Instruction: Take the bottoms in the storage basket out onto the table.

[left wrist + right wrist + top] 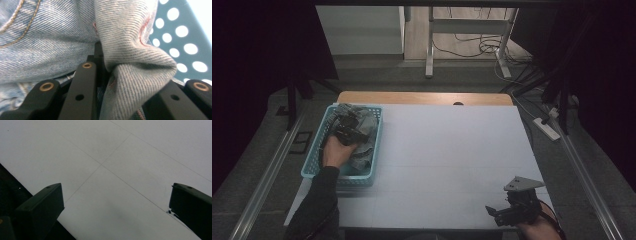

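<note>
Left tool clamped on denim garment inside blue basket at counter's left edge. Right tool idle, jaws apart. Step: grasp. Next, presumably: lifting garment clear.

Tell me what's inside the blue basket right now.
Crumpled denim fabric fills the blue basket, with the left gripper reaching in, shut on a fold. Anything beneath the denim is covered.
</note>
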The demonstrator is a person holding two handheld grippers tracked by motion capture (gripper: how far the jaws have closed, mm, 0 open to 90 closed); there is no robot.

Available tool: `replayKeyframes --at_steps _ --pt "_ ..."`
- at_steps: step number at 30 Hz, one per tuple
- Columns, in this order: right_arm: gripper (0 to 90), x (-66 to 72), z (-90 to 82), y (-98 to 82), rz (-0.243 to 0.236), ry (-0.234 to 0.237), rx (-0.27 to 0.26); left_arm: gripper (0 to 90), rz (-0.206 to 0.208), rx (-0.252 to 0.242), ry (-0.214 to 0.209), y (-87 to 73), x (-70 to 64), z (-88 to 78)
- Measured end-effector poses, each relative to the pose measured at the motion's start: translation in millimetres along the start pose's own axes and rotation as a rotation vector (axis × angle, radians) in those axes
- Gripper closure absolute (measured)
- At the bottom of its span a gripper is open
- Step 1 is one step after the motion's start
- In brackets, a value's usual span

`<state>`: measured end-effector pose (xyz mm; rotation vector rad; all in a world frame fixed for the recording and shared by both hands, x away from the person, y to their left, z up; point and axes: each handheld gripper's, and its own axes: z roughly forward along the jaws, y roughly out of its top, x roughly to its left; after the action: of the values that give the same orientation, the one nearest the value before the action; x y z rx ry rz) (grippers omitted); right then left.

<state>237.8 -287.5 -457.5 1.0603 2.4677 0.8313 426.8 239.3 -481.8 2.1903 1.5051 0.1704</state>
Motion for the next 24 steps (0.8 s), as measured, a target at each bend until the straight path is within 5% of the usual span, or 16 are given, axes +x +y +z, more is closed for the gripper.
replayKeyframes --at_steps 5,24 --pt "0.0 0.5 -0.2 0.1 -0.007 0.000 0.003 75.5 0.022 -0.045 0.008 -0.3 -1.5 -12.6" --pt "0.0 0.7 -0.3 0.1 -0.009 0.002 -0.001 75.6 -0.016 -0.223 -0.030 -6.6 2.3 -74.9"
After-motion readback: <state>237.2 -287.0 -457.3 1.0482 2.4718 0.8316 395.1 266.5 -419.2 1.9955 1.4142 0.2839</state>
